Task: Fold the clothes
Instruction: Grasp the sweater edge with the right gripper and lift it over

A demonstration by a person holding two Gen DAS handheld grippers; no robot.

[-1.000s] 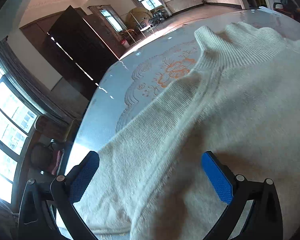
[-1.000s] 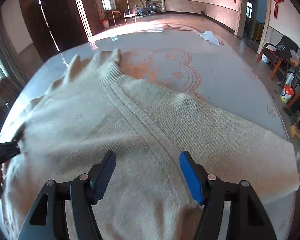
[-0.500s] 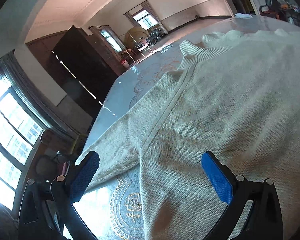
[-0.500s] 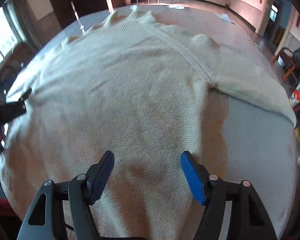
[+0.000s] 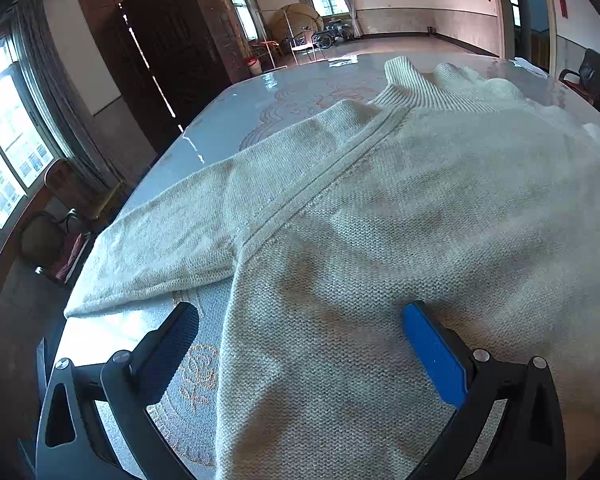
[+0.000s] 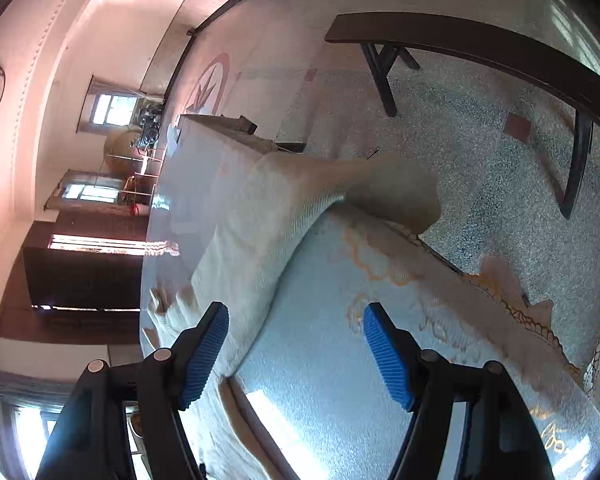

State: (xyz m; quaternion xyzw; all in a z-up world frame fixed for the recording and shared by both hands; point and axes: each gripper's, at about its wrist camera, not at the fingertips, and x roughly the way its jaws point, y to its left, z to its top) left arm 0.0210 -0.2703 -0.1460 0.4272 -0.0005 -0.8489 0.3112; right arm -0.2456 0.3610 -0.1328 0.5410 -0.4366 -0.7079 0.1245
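Left wrist view: cream knit sweater [image 5: 420,216] lies flat on the bench [image 5: 236,120], hem cut off below frame, ribbed collar far side. Left gripper [image 5: 300,344] fingers stand apart over the fabric, gripping nothing. Right wrist view is rolled sideways; right gripper [image 6: 296,354] fingers apart, empty; a sleeve [image 6: 396,192] droops blurred over the bench edge.

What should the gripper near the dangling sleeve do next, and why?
Probably reach the open right gripper toward the sleeve and pinch it: its end droops off the table edge, and the sweater lies flat, unfolded.
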